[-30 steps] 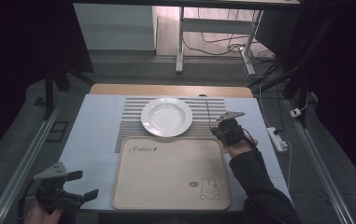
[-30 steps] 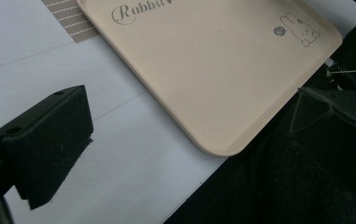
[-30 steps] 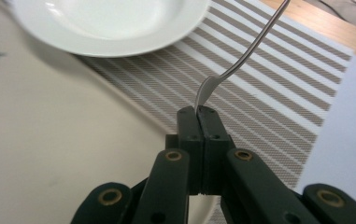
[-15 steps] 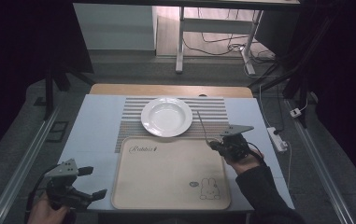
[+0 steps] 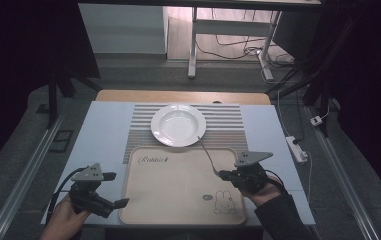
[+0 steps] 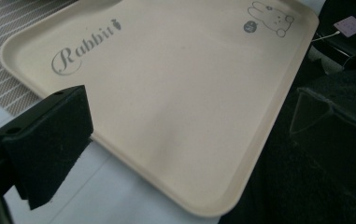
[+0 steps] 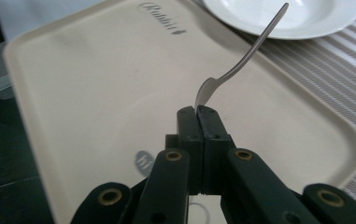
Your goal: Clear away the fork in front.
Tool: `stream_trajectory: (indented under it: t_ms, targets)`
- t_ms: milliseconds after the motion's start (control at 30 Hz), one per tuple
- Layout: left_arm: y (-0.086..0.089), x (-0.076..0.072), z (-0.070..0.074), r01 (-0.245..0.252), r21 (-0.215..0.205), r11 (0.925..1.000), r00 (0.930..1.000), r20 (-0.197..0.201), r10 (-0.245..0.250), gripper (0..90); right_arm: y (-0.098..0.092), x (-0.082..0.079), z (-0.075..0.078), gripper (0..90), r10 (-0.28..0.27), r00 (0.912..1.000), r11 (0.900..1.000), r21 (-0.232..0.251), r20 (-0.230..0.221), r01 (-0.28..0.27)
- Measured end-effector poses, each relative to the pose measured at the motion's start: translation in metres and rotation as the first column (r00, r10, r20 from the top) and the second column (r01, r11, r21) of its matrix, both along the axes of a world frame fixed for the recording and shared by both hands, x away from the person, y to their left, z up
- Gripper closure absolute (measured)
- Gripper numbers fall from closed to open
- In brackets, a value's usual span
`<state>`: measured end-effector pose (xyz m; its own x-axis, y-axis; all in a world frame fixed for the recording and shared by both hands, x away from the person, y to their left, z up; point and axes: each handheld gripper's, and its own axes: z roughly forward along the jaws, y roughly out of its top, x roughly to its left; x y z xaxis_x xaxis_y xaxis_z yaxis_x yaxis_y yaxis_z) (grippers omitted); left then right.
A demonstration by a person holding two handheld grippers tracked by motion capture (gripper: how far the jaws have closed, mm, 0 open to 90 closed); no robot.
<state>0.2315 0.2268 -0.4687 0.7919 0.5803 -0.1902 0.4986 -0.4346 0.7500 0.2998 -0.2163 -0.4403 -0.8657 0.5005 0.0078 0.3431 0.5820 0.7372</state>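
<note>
A beige tray [image 5: 178, 195] printed with "Rabbit" and a bunny lies at the table's near side. Behind it, a white deep plate [image 5: 177, 124] stands empty on a striped mat [image 5: 228, 120]. My right gripper [image 5: 224, 174] hovers over the tray's right edge, shut on the broad end of a thin metal utensil [image 5: 207, 152]. The utensil's slim handle points toward the plate. In the right gripper view the jaws [image 7: 197, 112] pinch the utensil [image 7: 241, 63] above the tray [image 7: 96, 93]. My left gripper [image 5: 115, 190] stands open beside the tray's left edge, and nothing is held between its pads [image 6: 49, 144].
A pale blue cover [image 5: 103, 135] spans the table, with a wooden strip [image 5: 183, 96] at the far edge. A white power strip [image 5: 296, 148] and cables lie on the floor to the right. Metal rails [image 5: 28, 175] run along both sides of the table.
My right gripper has carried the utensil from beside the plate back toward the near side, over the tray's right edge. My left gripper has moved right, up to the tray's left edge.
</note>
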Motion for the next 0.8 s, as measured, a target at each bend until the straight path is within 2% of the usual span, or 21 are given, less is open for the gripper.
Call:
stream_trajectory:
  t_ms: [233, 300, 500, 667, 800]
  targets:
    - [-0.017, 0.014, 0.0, 0.066, 0.027, 0.9975, 0.9978, 0.004, -0.066, 0.0, 0.006, -0.018, -0.002, 89.6, 0.087, 0.9958, 0.996, 0.019, -0.027, -0.087]
    - [-0.022, 0.018, 0.0, 0.082, 0.053, 0.9952, 0.9966, 0.003, -0.082, 0.0, 0.009, -0.023, -0.002, 89.6, 0.107, 0.9937, 0.994, 0.025, -0.033, -0.106]
    - [-0.039, 0.027, 0.001, 0.104, 0.092, 0.9902, 0.9942, 0.017, -0.106, 0.0, 0.017, -0.036, -0.005, 89.5, 0.16, 0.9853, 0.987, 0.03, -0.061, -0.158]
    - [-0.048, 0.033, 0.002, 0.124, 0.112, 0.986, 0.9914, 0.03, -0.128, 0.0, 0.023, -0.046, -0.004, 89.6, 0.214, 0.9739, 0.977, 0.038, -0.076, -0.212]
    - [-0.059, 0.043, 0.004, 0.176, 0.111, 0.9781, 0.9832, 0.03, -0.18, 0.0, 0.029, -0.052, -0.004, 89.5, 0.25, 0.9644, 0.968, 0.049, -0.086, -0.246]
